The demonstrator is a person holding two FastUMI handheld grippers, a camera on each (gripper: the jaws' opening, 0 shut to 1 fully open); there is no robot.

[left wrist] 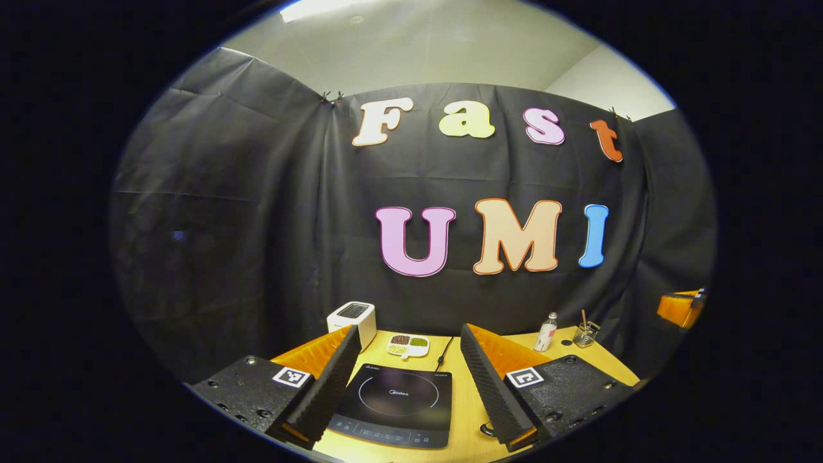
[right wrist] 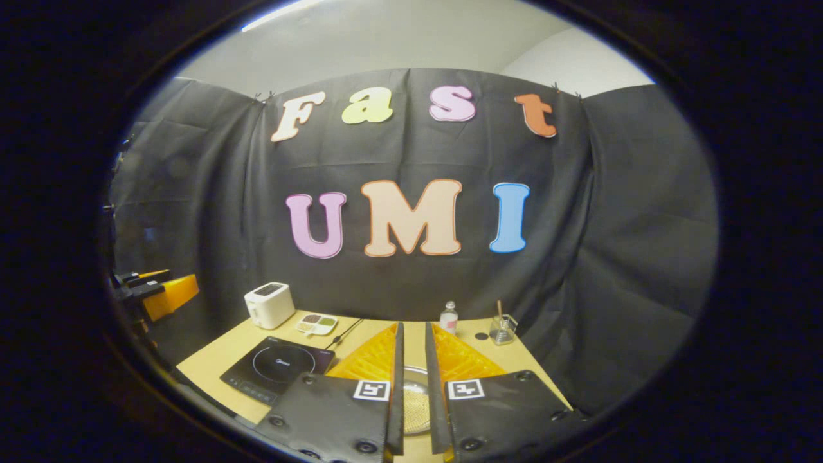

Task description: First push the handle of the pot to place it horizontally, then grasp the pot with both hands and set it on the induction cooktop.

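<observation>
The table (right wrist: pixel 212 360) carries the cooktop (left wrist: pixel 393 402) at its near left, bare on top. The pot (right wrist: pixel 415 395) sits right of it, glimpsed through the narrow gap of the right gripper (right wrist: pixel 411 350), whose fingers stand almost together, gripping nothing. The left gripper (left wrist: pixel 408 357) hangs wide apart above the cooktop. The handle is hidden, so a blind push could spin the pot or miss it.

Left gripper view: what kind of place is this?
Likely a mock kitchen counter in a cloth-walled booth: a black flat induction cooktop and a white boxy toaster sit on a light wooden table.
</observation>
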